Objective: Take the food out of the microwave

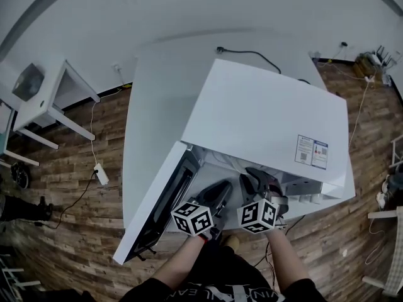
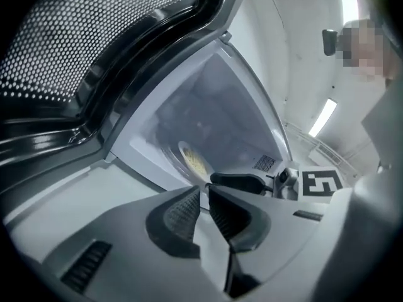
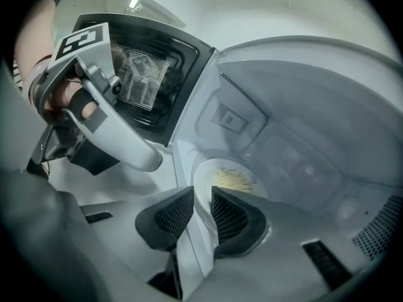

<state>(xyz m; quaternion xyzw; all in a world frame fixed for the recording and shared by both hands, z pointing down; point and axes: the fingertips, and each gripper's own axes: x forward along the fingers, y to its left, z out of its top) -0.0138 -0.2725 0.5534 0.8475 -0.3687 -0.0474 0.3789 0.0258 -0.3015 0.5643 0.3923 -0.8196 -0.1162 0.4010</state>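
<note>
Sparse lab-like room: lone microwave (image 1: 264,124) on white table (image 1: 157,106), wood-plank floor (image 1: 75,162), power strip (image 1: 101,174), loose cables (image 1: 252,53).

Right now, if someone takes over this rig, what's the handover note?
Left gripper: jaws slightly apart, empty, at the mouth of the microwave.
Right gripper: jaws slightly apart, empty, pointing at the plate of noodles.
Door is swung open; the plate sits inside, untouched.
Done: door opened.
Left: grip the plate and bring it out.
</note>
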